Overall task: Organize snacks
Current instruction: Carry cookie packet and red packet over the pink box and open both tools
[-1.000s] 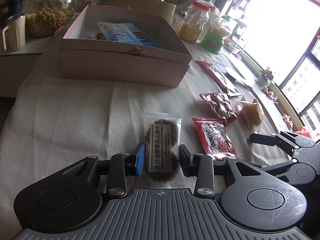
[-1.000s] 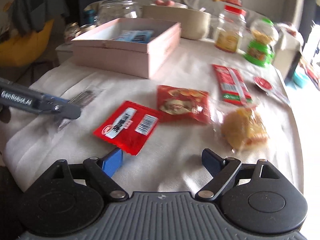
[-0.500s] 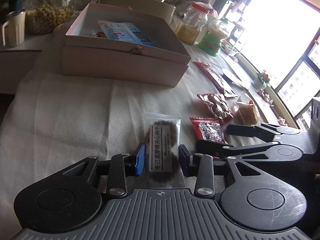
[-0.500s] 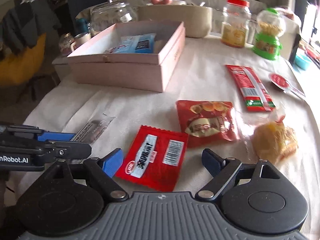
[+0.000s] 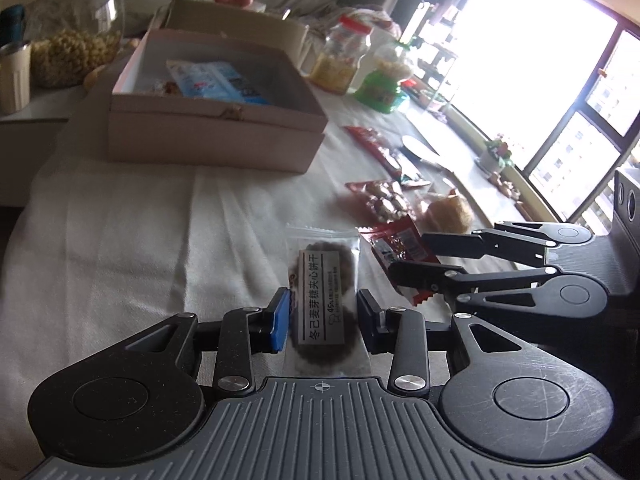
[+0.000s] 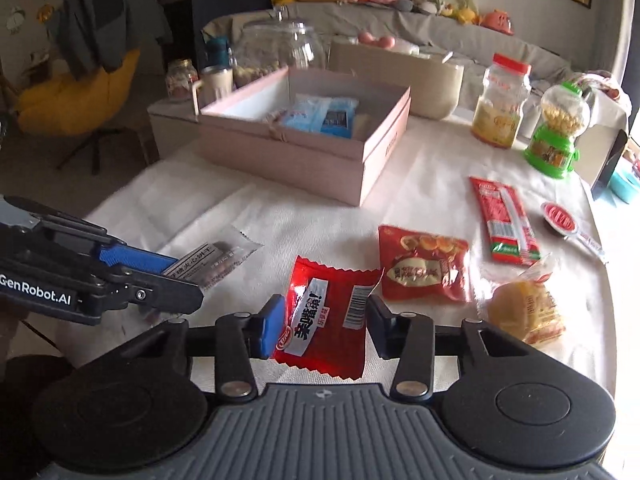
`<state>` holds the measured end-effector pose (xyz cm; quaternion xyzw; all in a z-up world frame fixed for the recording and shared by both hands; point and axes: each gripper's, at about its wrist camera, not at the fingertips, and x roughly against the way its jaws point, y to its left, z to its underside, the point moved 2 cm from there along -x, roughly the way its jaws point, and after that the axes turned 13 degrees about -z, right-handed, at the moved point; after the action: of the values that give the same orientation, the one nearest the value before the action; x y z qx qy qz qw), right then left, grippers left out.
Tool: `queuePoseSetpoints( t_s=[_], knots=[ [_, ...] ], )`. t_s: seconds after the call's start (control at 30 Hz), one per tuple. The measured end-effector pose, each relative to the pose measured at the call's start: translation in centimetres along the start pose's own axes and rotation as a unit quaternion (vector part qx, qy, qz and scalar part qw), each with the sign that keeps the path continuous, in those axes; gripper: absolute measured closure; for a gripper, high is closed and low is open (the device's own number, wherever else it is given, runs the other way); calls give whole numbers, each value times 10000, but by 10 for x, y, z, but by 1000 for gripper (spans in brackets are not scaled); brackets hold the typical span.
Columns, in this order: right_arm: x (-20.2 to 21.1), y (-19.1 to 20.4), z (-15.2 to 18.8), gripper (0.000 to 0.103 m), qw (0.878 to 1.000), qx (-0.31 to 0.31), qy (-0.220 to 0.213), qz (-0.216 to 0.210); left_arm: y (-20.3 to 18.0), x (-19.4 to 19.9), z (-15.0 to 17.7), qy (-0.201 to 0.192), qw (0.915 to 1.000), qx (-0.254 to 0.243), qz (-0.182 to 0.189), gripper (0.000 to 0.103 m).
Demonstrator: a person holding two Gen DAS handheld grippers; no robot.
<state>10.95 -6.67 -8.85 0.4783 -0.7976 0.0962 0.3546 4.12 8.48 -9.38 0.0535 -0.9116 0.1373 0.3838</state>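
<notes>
The clear cookie packet (image 5: 325, 300), with a dark round biscuit and a white label inside, sits between the pads of my left gripper (image 5: 323, 322); the jaws stand about half open and press its two edges, so I judge that I hold it. The red packet (image 6: 326, 320), glossy with a white label and a barcode, is between the pads of my right gripper (image 6: 325, 326). These jaws are closing now, the blue pad meets its left edge, and the packet looks lifted a little and bent.

The step in hand is, I think, the pickup of two snacks at once. Next both must travel to the pink box (image 6: 372, 152), which stands far on the white cloth (image 5: 140, 240) and holds a blue packet (image 6: 324, 116). The foil is slippery, so the grip must be firm before I move away. Other packets lie to the right.
</notes>
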Motion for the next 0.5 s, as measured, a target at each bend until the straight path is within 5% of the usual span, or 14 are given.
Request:
queuePoseSetpoints(
  t_s=[0.23,0.4,0.5],
  knots=[
    [52,5,-44,59,9968,113,-787,-126,8,51,-44,-878,9960,79,114,62],
    [84,6,-108,59,9891,297,-1436,-106,10,88,-107,-1993,9794,-160,-280,62],
    [85,5,-148,59,9847,419,-1692,-8,16,86,-149,-2293,9728,-134,-311,62]
  ],
)
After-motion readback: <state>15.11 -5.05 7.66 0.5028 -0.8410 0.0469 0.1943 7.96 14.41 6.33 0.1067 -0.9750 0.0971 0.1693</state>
